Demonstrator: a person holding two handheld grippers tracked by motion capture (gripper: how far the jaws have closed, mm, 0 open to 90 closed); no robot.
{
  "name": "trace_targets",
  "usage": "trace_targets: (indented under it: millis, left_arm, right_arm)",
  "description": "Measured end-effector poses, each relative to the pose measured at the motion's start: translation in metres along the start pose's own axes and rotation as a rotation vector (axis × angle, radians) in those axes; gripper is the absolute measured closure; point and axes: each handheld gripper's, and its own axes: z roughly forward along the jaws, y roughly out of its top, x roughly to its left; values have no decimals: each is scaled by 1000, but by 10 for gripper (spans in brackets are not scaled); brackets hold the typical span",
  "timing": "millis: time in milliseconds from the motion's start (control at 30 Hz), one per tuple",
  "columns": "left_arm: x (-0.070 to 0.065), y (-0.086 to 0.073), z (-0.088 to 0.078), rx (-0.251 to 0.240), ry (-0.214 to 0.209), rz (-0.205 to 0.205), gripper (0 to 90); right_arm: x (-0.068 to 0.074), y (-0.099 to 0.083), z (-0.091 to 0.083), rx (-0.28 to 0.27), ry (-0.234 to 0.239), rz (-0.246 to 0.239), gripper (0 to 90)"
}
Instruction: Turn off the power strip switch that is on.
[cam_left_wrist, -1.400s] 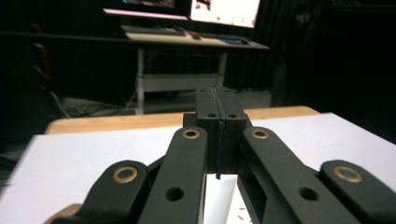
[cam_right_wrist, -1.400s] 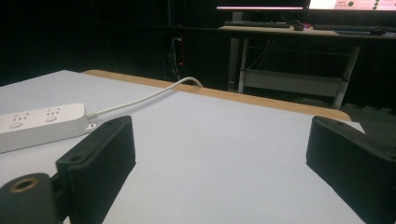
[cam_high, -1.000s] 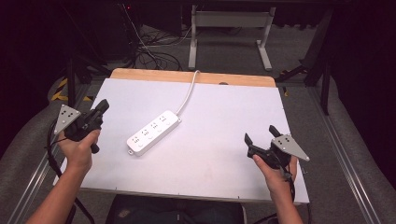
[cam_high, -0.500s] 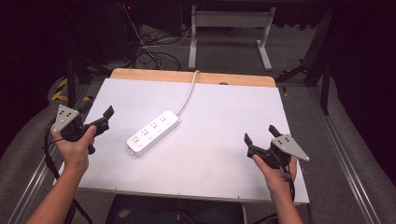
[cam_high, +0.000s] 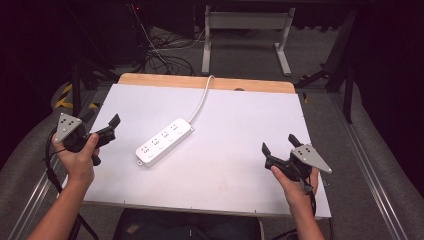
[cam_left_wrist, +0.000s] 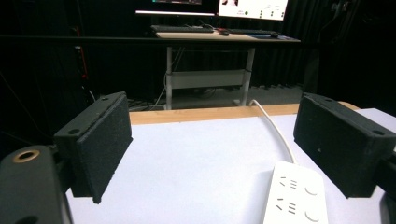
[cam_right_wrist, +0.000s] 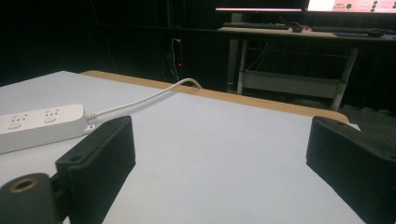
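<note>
1. Power strip (cam_high: 164, 142) lies left of centre on the counter (cam_high: 240, 125).
2. Left gripper (cam_high: 102, 131), jaws wide and empty, should probably straddle it squarely.
3. Right gripper (cam_high: 278, 148): equally wide, empty.

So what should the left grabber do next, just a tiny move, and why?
Probably ease the left gripper forward toward the white power strip. Its jaws stand wide open with nothing between them, and the strip lies just ahead on the white table, nearer this gripper than the right gripper, which is open too.
</note>
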Motion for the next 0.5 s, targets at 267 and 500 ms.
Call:
trace_targets:
  millis: [267,500]
  left_arm:
    - [0,-2,-4,3,-3,-3,70]
    - [2,-2,-8,3,-10,-13,67]
  right_arm:
    - [2,2,-1,-3,-3,1,72]
    - [4,3,0,-1,-6,-8,72]
